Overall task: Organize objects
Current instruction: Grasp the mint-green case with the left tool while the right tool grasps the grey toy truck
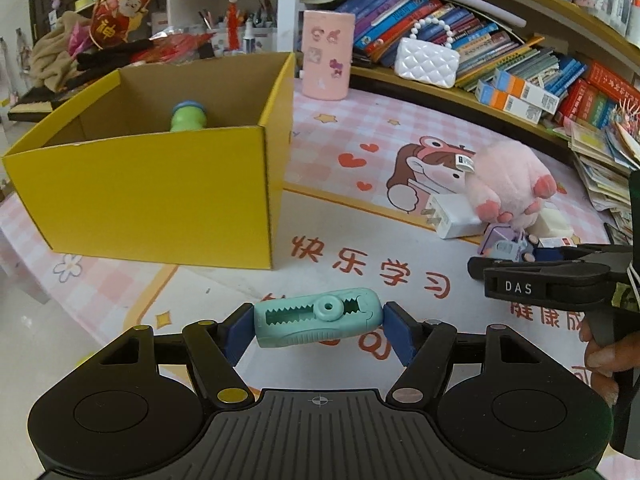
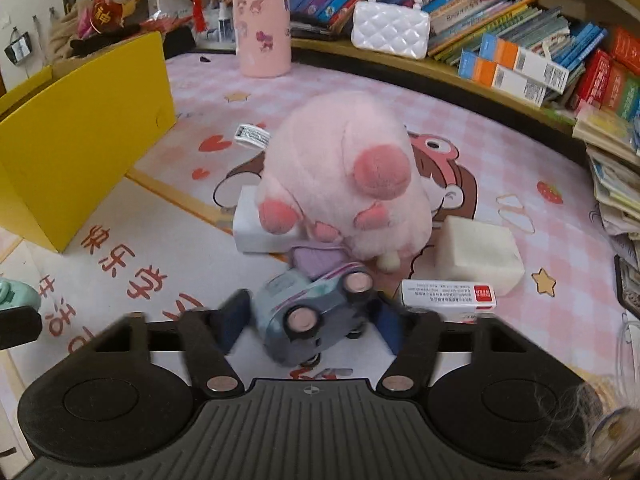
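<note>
My left gripper (image 1: 318,322) is shut on a teal plastic gadget (image 1: 304,330) with a toothed slot, held crosswise above the mat. Ahead to the left stands an open yellow box (image 1: 152,188) with a green and blue toy (image 1: 189,116) inside. My right gripper (image 2: 314,322) straddles a small blue-grey toy car (image 2: 312,308) that lies tipped with its wheels facing me. Its pads sit right at the car's two sides, but blur hides whether they press. Behind the car lies a pink plush (image 2: 340,176). The right gripper (image 1: 478,268) also shows at the right edge of the left wrist view.
Around the plush lie a white charger (image 2: 256,228), a cream foam block (image 2: 478,254) and a small white carton (image 2: 448,296). A pink cylinder (image 1: 327,56) and a white quilted purse (image 1: 426,62) stand at the back. A curved shelf of books (image 1: 520,64) rims the mat.
</note>
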`<state>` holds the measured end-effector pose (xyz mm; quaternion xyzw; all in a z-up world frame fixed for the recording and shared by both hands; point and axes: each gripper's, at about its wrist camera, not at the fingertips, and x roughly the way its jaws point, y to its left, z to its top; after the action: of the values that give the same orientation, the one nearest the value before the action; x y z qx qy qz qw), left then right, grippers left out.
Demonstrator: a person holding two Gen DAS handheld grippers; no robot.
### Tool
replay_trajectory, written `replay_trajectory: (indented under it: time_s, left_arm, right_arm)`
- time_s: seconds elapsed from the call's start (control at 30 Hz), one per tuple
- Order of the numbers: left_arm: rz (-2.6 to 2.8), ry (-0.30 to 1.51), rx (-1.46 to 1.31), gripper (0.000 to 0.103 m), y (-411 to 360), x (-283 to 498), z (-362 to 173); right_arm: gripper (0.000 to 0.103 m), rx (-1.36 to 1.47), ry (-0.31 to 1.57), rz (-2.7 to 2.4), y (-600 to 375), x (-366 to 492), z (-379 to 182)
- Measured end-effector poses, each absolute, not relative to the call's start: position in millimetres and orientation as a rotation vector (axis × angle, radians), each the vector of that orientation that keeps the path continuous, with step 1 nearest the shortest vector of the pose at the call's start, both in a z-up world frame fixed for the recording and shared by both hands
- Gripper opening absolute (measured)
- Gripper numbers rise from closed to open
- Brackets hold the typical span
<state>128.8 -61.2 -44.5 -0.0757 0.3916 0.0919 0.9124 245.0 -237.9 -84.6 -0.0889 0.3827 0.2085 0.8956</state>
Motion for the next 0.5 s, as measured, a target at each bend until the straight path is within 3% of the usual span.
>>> replay_trajectory:
  time_s: [0.5]
  left_arm:
    - [0.146, 0.759, -0.184, 0.069, -29.0, 101.8, -38.9]
  right_arm:
    - [0.057, -0.080, 0.767, 0.389, -214.2, 177.7, -51.5]
